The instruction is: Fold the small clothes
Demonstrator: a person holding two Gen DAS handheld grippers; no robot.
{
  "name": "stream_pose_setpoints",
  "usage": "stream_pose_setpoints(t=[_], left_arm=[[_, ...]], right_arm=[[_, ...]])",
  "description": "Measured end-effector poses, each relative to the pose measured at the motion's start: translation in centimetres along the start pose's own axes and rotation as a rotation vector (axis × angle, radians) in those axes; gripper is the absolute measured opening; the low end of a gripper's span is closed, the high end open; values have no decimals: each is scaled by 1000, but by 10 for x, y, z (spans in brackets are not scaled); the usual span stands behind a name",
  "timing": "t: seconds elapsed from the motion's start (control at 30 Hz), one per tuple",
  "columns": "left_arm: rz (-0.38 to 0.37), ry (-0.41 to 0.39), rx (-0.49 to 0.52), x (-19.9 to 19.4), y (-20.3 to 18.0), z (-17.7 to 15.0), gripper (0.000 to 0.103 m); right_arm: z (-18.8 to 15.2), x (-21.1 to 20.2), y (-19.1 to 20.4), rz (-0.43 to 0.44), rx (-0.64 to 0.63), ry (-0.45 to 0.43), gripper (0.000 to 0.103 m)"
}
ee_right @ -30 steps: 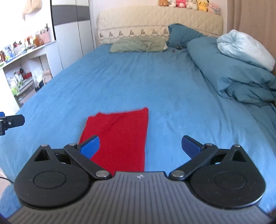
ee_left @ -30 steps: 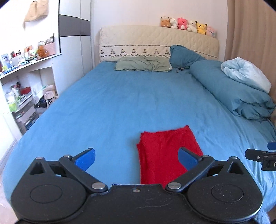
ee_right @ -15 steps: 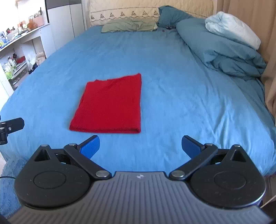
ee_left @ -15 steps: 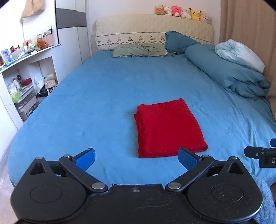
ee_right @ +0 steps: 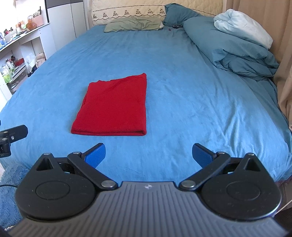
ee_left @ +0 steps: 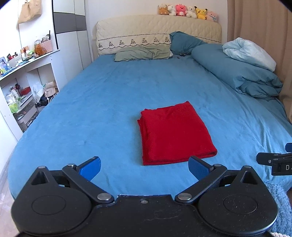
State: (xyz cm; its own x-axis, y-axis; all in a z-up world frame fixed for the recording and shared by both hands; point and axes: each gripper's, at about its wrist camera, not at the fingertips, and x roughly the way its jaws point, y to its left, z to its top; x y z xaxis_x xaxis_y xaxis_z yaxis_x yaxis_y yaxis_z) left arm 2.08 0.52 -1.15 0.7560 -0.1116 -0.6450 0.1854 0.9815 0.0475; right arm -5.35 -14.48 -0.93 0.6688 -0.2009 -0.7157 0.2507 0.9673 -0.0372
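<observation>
Grippers first, nearest the lens: left gripper [ee_left: 144,166] spread wide, blue pads [ee_left: 90,167] well apart, nothing between them, hanging short of the red garment's near edge; right gripper [ee_right: 148,155] likewise spread and empty, also short of that edge and off toward its right-hand corner. Just beyond, red garment [ee_left: 173,133] lying flat on the blue bedsheet [ee_left: 91,113], already a compact rectangle, several layers stacked at the left side, a rounded fold along the near edge, corners roughly square, far edge slightly wavy. Judged from that: folding of this piece looks finished or nearly so, with neither tool touching it; at most a last halving or a smoothing of the far edge left. No other small clothes visible near the red garment, so nothing obviously waiting. Farther past the garment: bare sheet, then a heaped blue duvet [ee_left: 237,73] to its far right, a green pillow [ee_left: 144,52] at the headboard, plush toys [ee_left: 186,10] above.
</observation>
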Motion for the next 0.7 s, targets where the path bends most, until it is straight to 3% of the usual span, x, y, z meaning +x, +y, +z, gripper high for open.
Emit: stream_pose_setpoints(t=[0.7], left_arm=[[-7,-9,11,-3,3,-2,103]], right_arm=[[0,1,2,1,3,4,103]])
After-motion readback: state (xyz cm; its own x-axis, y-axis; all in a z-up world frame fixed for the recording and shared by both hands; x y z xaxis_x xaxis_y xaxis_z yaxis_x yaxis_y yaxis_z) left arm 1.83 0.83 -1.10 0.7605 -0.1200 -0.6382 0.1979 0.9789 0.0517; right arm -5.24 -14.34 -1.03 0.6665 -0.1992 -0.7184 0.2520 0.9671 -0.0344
